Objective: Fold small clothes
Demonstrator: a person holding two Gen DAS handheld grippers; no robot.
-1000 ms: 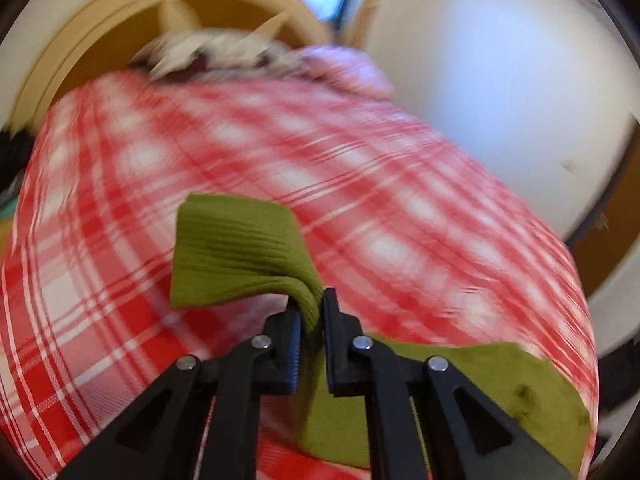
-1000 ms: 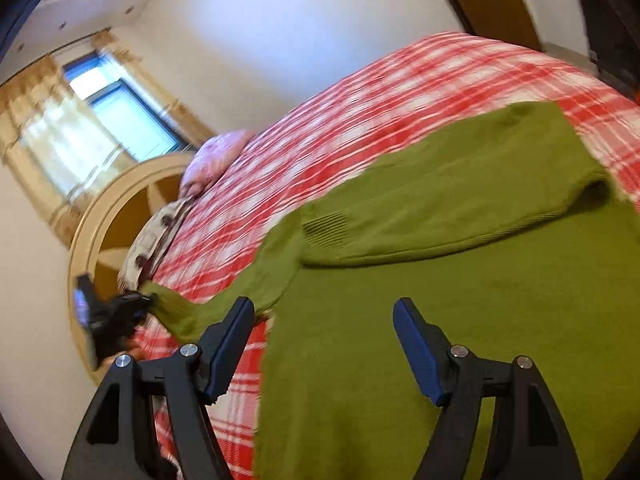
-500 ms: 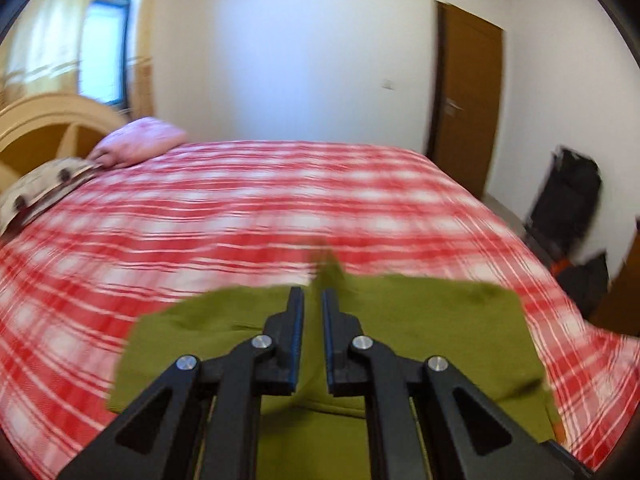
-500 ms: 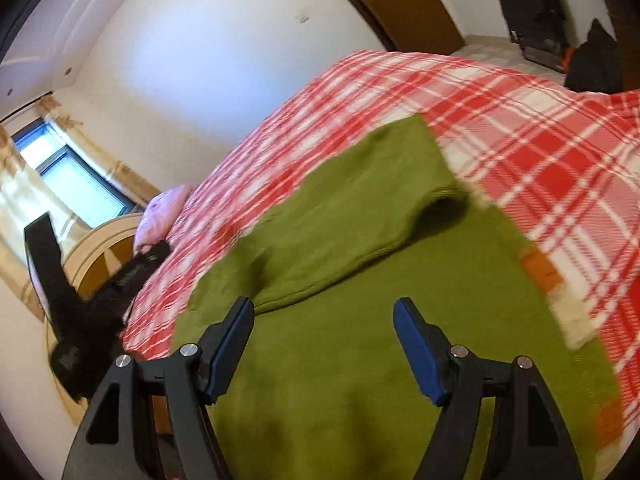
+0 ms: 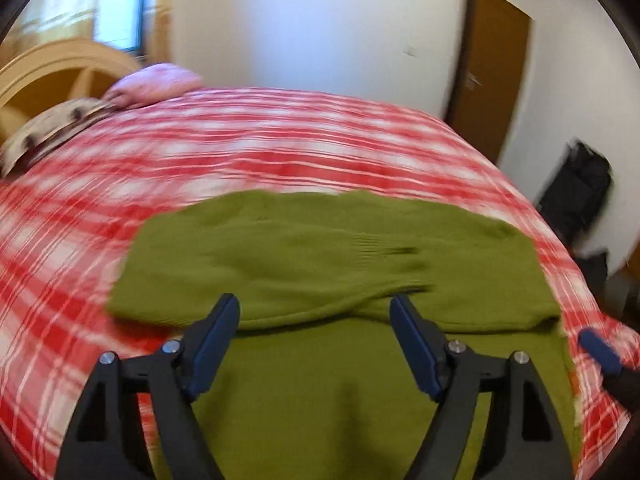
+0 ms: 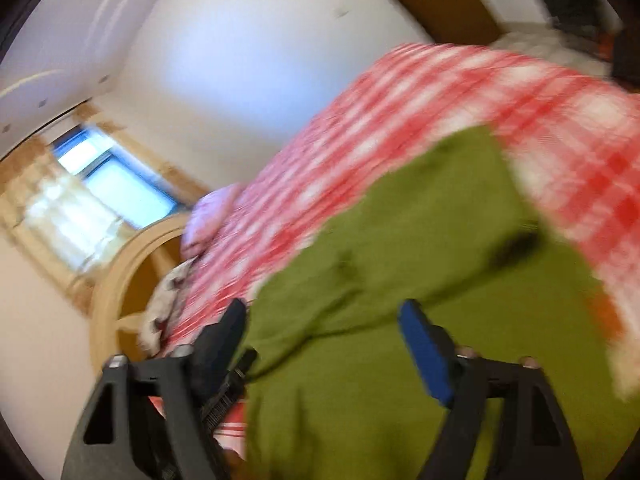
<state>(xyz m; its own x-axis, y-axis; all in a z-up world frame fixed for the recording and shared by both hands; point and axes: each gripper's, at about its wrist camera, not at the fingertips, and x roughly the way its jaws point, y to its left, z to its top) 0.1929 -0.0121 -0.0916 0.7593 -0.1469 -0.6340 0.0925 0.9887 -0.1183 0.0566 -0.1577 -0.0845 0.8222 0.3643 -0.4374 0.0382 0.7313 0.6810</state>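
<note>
Both wrist views look closely down across one green sweater.

We see 2 daylit views, lit by the window, which glares white. Both bend at their dark fisheye edges. The right wrist view smears heavily; in the left, the bedspread streaks sideways and the far wall glows soft.

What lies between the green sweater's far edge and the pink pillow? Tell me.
Only bare red plaid bedspread lies between the green sweater and the pink pillow; the left wrist view shows it.
</note>
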